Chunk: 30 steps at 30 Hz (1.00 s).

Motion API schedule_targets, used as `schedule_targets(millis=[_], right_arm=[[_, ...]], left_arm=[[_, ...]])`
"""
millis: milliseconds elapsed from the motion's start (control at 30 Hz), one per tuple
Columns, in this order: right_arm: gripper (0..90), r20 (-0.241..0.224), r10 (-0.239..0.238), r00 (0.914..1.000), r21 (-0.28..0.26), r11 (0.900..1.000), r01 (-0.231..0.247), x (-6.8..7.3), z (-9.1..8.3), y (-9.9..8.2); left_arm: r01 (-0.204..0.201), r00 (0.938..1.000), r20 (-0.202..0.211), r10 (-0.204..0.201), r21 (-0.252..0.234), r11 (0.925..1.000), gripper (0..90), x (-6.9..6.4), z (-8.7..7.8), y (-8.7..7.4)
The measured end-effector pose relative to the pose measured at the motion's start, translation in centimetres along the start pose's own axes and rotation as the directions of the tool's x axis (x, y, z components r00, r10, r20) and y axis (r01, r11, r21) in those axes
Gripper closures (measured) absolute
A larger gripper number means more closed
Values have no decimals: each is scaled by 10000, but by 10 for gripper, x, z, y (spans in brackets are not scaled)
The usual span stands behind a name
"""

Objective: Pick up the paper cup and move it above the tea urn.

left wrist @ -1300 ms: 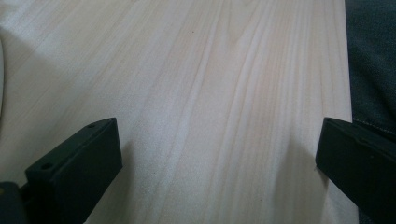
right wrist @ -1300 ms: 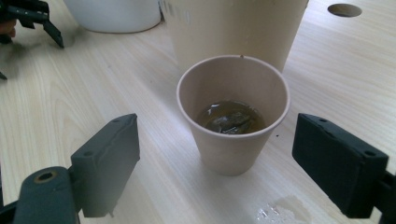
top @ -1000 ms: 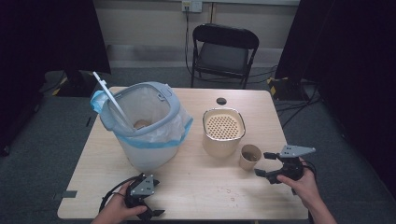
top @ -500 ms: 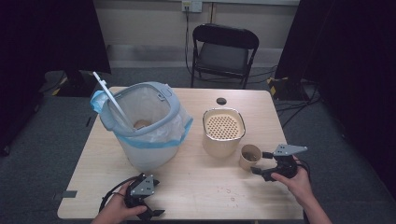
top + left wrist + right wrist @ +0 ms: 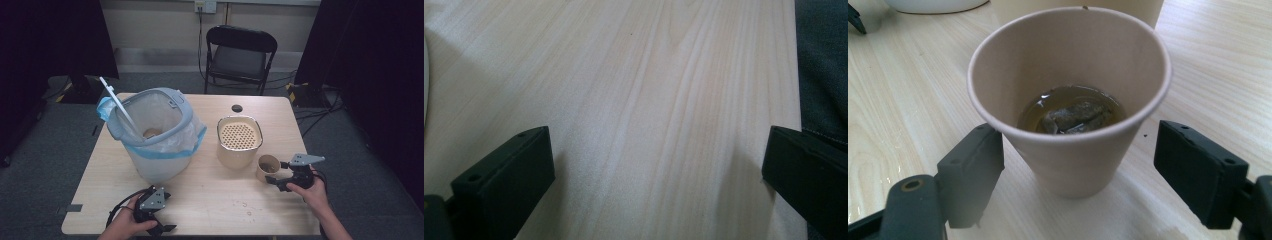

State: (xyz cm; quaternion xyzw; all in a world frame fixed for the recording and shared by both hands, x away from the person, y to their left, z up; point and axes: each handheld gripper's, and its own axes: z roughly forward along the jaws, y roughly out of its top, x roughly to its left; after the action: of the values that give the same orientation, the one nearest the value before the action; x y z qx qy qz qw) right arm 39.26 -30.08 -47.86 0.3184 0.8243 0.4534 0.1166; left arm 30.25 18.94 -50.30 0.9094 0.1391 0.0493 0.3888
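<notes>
The wooden table [image 5: 210,200] carries three vessels, largest first: one white bin [image 5: 155,132] lined with a blue-edged bag and a white stick leaning in it; one cream pot with a perforated lid [image 5: 239,142]; one small paper cup [image 5: 267,167] — the thing in hand — standing upright just beside the pot, toward the person's right. Two grippers are in play, one per hand. The right gripper [image 5: 278,180] is plainly the nearer; in the right gripper view the cup [image 5: 1070,100] stands between its jaws, axis vertical, holding one soaked tea bag [image 5: 1075,116] in a little brown liquid; the jaws have just been closing, the left one at or nearly at the wall, the right one still off it — no clamp yet. The left gripper [image 5: 159,225] sits well apart at the near edge; its jaws stand wide over bare wood [image 5: 649,100]. One small dark disc [image 5: 237,108] lies at the far edge; one folding chair [image 5: 240,52] stands behind.
</notes>
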Motion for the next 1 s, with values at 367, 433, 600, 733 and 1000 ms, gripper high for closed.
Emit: schedule_targets(millis=[367, 433, 600, 733, 1000], right_arm=[[212, -247, 80, 9997, -202, 9998, -85, 1, 12, 5], [215, -241, 87, 9997, -270, 9996, -94, 2, 14, 6], [222, -272, 53, 9996, -381, 9993, -63, 3, 18, 10], [219, -179, -102, 9998, -443, 9990, 94, 5, 21, 14], [219, -114, -183, 9998, -423, 9989, 178, 6, 23, 16]], left_arm=[[13, 10000, -4, -13, -21, 10000, 0, 0, 0, 0], [7, 10000, -2, -7, -17, 10000, 0, 0, 0, 0], [6, 10000, -1, -6, -17, 10000, 0, 0, 0, 0], [6, 10000, -2, -6, -18, 10000, 0, 0, 0, 0], [4, 10000, -2, -4, -19, 10000, 0, 0, 0, 0]])
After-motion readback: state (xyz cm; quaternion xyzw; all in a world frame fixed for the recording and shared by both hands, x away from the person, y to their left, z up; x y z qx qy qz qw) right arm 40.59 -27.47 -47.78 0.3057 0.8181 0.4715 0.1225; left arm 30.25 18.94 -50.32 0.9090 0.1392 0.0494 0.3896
